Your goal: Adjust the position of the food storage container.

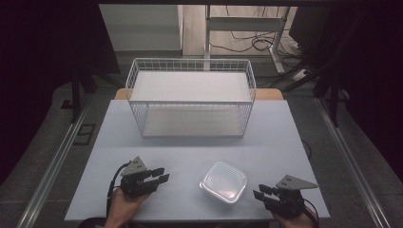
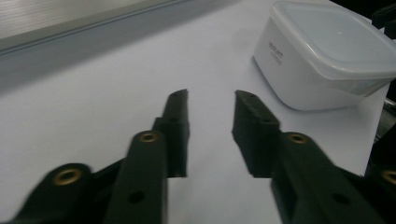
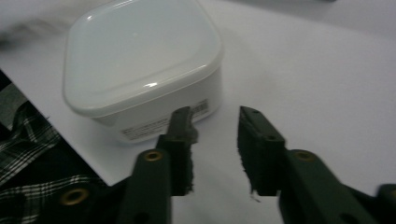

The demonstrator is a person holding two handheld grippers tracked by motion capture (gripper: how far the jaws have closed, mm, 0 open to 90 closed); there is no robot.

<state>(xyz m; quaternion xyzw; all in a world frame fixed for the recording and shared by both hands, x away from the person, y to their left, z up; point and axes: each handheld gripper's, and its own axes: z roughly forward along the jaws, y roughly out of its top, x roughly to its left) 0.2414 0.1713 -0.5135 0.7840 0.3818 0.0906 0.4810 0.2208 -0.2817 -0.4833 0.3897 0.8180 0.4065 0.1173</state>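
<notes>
A white, square plastic container (image 1: 223, 182) with a translucent lid sits near the front of the pale table (image 1: 157, 147). My left gripper (image 1: 165, 174) hovers to its left, pointing right toward it, jaws open with nothing between them. In the left gripper view the container (image 2: 322, 51) stands ahead to the right of the gripper (image 2: 211, 95). My right gripper (image 1: 257, 191) is just right of the container, pointing left at it, and is open and empty. In the right gripper view the container (image 3: 140, 51) stands close ahead and to the left of the gripper (image 3: 215, 112).
A white wire basket (image 1: 138, 118) with a flat white shelf stands at the back of the table. Bare tabletop lies between it and the container. The front table edge is close under both hands. A plaid sleeve (image 3: 28, 154) appears at lower left in the right gripper view.
</notes>
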